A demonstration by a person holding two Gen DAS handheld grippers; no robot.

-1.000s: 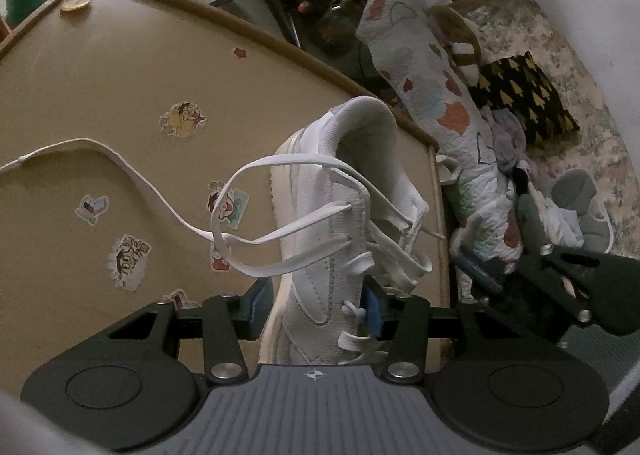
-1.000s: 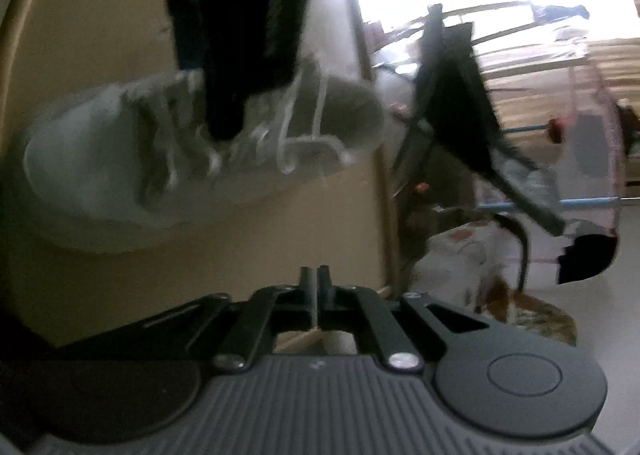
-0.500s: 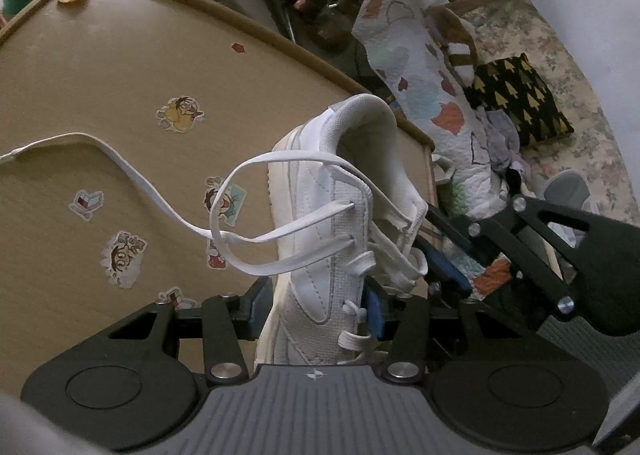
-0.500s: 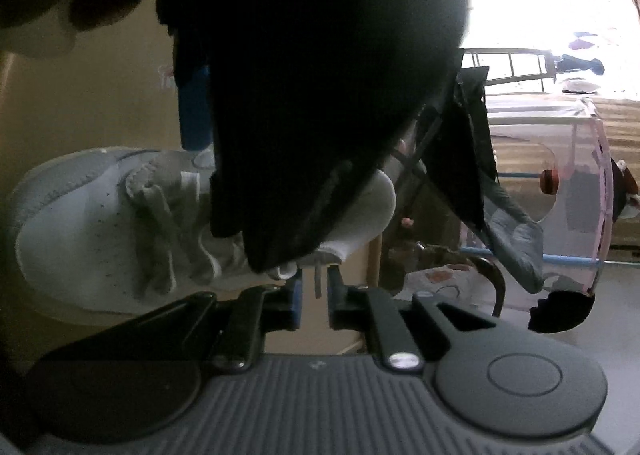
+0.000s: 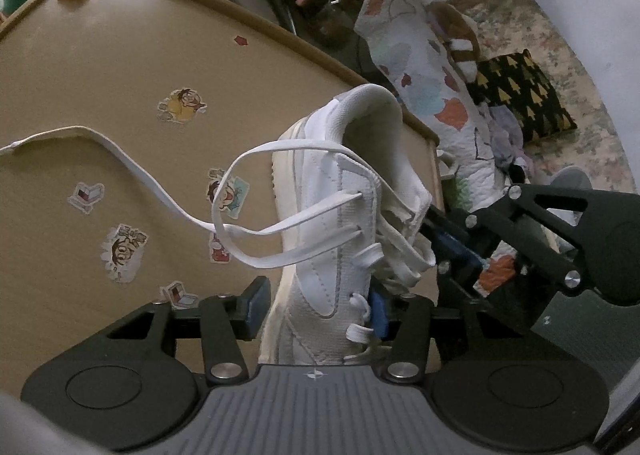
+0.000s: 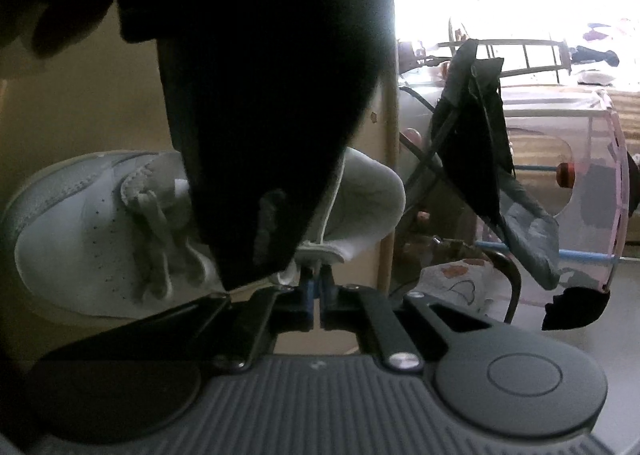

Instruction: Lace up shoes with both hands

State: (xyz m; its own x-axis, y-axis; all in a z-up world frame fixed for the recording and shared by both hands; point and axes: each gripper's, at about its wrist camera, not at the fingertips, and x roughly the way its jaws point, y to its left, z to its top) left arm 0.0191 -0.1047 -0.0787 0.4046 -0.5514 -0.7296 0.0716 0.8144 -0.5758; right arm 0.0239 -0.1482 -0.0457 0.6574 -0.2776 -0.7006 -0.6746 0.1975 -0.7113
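Left wrist view: the left gripper (image 5: 316, 305) clamps the white leather shoe (image 5: 344, 223) on the tan surface (image 5: 120, 75). At 3 o'clock, the right gripper (image 5: 448, 245) is together on a white flat lace (image 5: 404, 259); I think it should pull slowly, keeping the shoe steady.

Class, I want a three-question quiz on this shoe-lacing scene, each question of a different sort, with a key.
1. True or false: the right tool has its jaws wide open.
2. The loose end of the white lace lies on: A) the sticker-covered table B) the floor C) a cushion.
3. What does the left tool straddle?

Key: 1 false, they are shut. 2 A. 3 the white shoe.
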